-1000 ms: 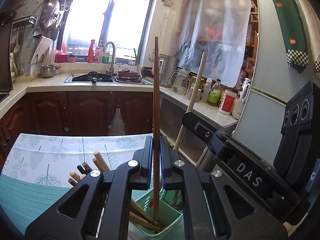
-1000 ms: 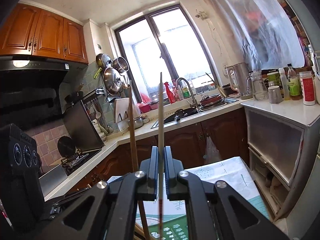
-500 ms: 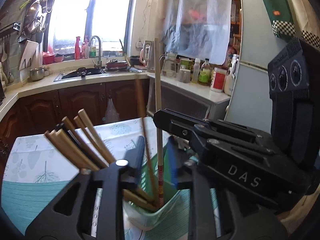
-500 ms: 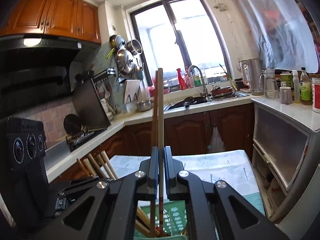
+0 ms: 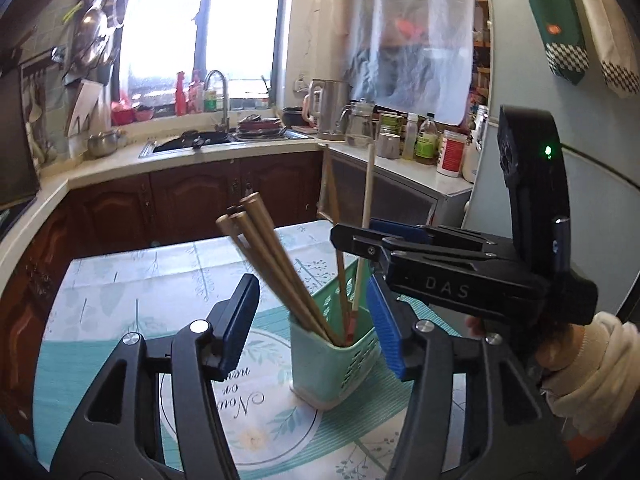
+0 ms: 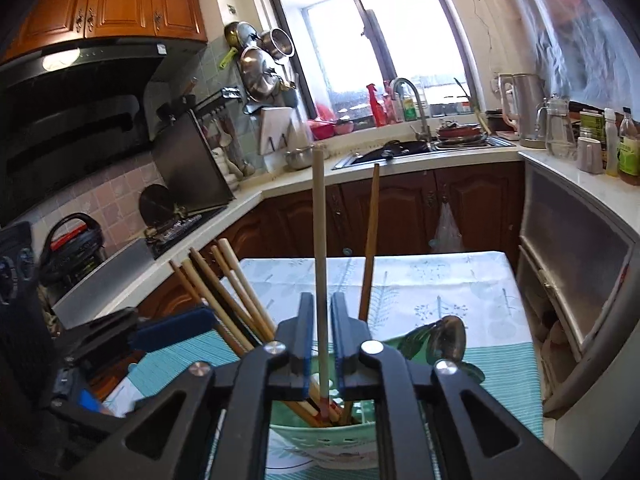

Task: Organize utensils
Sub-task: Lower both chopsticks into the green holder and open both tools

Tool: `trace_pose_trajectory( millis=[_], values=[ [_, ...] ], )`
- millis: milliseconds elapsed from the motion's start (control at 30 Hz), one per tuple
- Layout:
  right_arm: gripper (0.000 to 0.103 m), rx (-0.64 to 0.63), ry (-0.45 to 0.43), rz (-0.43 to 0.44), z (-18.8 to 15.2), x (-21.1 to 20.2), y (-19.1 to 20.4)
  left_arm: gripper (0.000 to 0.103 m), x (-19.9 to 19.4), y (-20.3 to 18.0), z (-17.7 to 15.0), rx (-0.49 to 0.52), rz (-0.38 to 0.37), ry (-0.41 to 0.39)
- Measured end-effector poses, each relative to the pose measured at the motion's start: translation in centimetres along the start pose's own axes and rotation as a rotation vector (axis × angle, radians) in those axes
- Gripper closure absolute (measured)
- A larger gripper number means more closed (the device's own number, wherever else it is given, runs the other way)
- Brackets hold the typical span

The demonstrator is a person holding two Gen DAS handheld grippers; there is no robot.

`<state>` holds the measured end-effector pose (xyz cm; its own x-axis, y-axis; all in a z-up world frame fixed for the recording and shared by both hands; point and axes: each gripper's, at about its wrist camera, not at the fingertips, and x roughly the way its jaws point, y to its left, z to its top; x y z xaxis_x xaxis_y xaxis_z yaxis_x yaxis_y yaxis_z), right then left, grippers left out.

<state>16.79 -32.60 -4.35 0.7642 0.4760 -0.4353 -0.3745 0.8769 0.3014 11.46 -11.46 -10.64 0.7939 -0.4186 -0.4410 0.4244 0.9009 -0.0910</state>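
A mint-green slotted holder (image 5: 332, 360) stands on the tablecloth with several wooden chopsticks (image 5: 276, 264) leaning left in it. My left gripper (image 5: 312, 320) is open and still opening, its blue pads on either side of the holder and touching nothing. My right gripper (image 6: 322, 336) hovers right over the holder (image 6: 304, 440). Its jaws are opening, and a pale chopstick (image 6: 320, 240) stands upright between them with a thin gap on each side and its red tip down in the holder. A dark brown chopstick (image 6: 372, 240) stands free beside it. From the left wrist, the right gripper (image 5: 360, 232) is above the holder.
A metal spoon (image 6: 448, 336) lies on a green leaf-shaped mat to the right of the holder. The table has a leaf-print cloth (image 5: 132, 280). Kitchen counters, a sink (image 6: 400, 148) and a fridge (image 5: 600, 208) surround the table. A person's sleeved hand (image 5: 580, 352) holds the right gripper.
My left gripper let go of the dark chopstick, opened wide and drew back from the holder. My right gripper tilted down, set the pale chopstick into the holder and parted its jaws.
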Motion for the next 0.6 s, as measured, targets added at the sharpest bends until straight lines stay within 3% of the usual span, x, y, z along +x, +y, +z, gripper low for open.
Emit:
trace_pose_trajectory(
  millis=[100, 367, 433, 500, 600],
  values=[
    [0.059, -0.005, -0.007, -0.039, -0.1, 0.1, 0.1, 0.05, -0.8, 1.5, -0.2, -0.047, 0.028, 0.011],
    [0.059, 0.094, 0.06, -0.105, 0.4, 3.1, -1.4, 0.05, -1.8, 5.2, -2.2, -0.168, 0.072, 0.073],
    [0.067, 0.125, 0.08, -0.101, 0.5, 4.1, -1.9, 0.05, -2.0, 5.9, -2.8, -0.183, 0.082, 0.083],
    [0.096, 0.117, 0.102, -0.107, 0.5, 4.9, -1.8, 0.05, -2.4, 6.7, -3.4, -0.194, 0.095, 0.086],
    [0.097, 0.064, 0.105, -0.128, 0.5, 5.0, -0.9, 0.05, -2.8, 7.8, -4.2, -0.215, 0.106, 0.091]
  ],
)
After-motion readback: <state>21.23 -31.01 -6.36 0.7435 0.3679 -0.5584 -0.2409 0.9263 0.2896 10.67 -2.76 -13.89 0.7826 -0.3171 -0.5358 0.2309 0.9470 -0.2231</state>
